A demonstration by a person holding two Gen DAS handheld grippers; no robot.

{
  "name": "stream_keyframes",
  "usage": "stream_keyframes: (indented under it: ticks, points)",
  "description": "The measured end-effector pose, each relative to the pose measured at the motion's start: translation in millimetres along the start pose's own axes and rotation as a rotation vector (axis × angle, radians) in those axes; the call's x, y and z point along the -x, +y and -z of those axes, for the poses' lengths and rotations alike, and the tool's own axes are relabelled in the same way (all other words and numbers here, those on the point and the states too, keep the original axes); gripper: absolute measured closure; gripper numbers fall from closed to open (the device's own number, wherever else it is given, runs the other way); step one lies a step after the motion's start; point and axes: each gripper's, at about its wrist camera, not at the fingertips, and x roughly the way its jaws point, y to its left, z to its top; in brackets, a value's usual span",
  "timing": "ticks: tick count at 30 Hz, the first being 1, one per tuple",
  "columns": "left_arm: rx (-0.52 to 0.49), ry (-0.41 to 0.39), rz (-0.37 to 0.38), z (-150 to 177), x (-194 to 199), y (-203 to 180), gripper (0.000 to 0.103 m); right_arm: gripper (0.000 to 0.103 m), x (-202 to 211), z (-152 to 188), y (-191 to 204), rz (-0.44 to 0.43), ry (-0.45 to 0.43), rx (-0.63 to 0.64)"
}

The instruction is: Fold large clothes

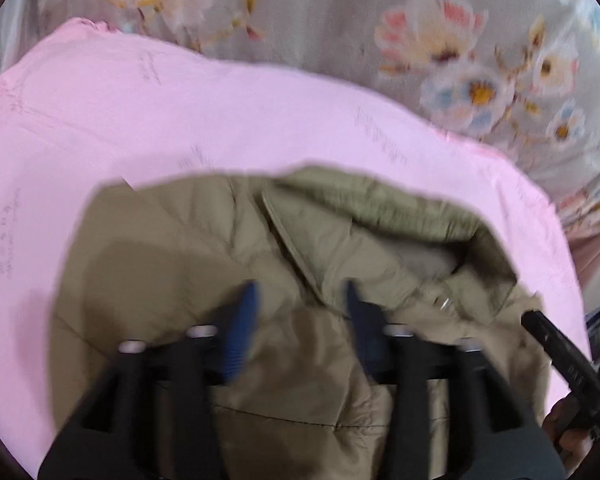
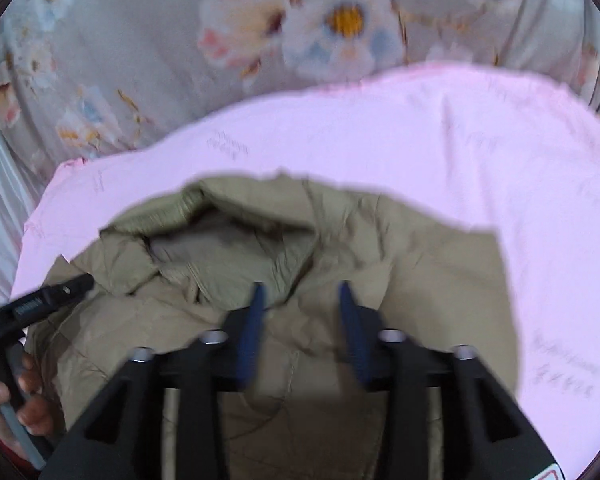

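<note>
While both the left gripper (image 1: 300,292) and right gripper (image 2: 300,292) are held open and empty above it, the khaki jacket (image 1: 204,256) is spread mid-sheet on the pink sheet (image 1: 100,120); a hem grasp is judged next

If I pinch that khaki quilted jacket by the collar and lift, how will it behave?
The khaki quilted puffy jacket will probably flop and sag, since it lies crumpled in soft folds. It looks padded, so likely light but bulky. On the smooth pink sheet it may slide rather than stay put.
</note>
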Motion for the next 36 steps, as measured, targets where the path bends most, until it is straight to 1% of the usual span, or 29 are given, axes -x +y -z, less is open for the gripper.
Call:
stream_keyframes:
  ticks: [1,3,5,6,7,8,10,11,12,13,14,15,16,17,18,19,20,21,23,25,29,32,36]
  points:
    - [0.017,-0.026,0.011,-9,7,2,0.032,0.045,7,-5,6,0.011,-0.033,0.035]
    - [0.046,-0.049,0.038,-31,13,4,0.031,0.044,5,-16,22,0.007,-0.038,0.110]
    - [0.113,-0.033,0.098,-57,5,5,0.031,0.044,-6,-26,34,0.006,-0.037,0.151]
    - [0.144,-0.024,0.118,-65,0,5,0.031,0.044,-13,-31,38,-0.006,-0.032,0.150]
    - [0.178,-0.010,0.139,-73,-6,6,0.031,0.048,-20,-37,40,-0.028,-0.024,0.131]
    - [0.222,0.014,0.172,-82,-16,5,0.031,0.050,-26,-44,39,-0.062,-0.019,0.084]
    - [0.259,0.061,0.201,-93,-34,2,0.032,0.061,-34,-57,29,-0.138,-0.029,-0.053]
    - [0.270,0.076,0.191,-94,-43,-1,0.033,0.063,-42,-63,22,-0.171,-0.025,-0.129]
    - [0.276,0.089,0.158,-94,-55,-4,0.033,0.068,-50,-66,15,-0.195,-0.013,-0.189]
    - [0.259,0.110,0.121,-91,-66,-7,0.039,0.075,-73,-68,8,-0.201,0.048,-0.238]
    - [0.237,0.130,0.091,-86,-74,-9,0.045,0.079,-83,-66,10,-0.194,0.095,-0.208]
    - [0.201,0.170,0.055,-80,-86,-12,0.049,0.085,-94,-61,16,-0.183,0.152,-0.142]
    - [0.160,0.202,0.026,-72,-94,-14,0.058,0.089,-97,-55,20,-0.170,0.182,-0.086]
    - [0.091,0.219,-0.023,-61,-99,-17,0.066,0.090,-97,-48,25,-0.144,0.197,-0.017]
    - [0.030,0.216,-0.058,-53,-99,-19,0.070,0.095,-95,-43,28,-0.113,0.194,0.036]
    - [-0.030,0.205,-0.087,-45,-98,-21,0.074,0.097,-92,-39,27,-0.075,0.187,0.069]
    - [-0.075,0.195,-0.104,-37,-96,-22,0.074,0.097,-90,-37,24,-0.054,0.183,0.072]
    - [-0.098,0.186,-0.112,-31,-94,-22,0.074,0.099,-90,-36,20,-0.035,0.180,0.055]
    - [-0.144,0.153,-0.136,-21,-94,-25,0.074,0.101,-95,-36,12,-0.026,0.185,0.020]
    - [-0.158,0.126,-0.153,-16,-95,-26,0.074,0.101,-101,-36,12,-0.016,0.188,0.011]
    - [-0.198,0.056,-0.203,-4,-95,-32,0.074,0.101,-104,-29,22,0.053,0.172,0.078]
    - [-0.223,0.038,-0.232,-3,-97,-36,0.074,0.101,-104,-27,28,0.091,0.164,0.117]
    - [-0.236,0.027,-0.249,-3,-98,-38,0.074,0.101,-104,-26,29,0.107,0.162,0.131]
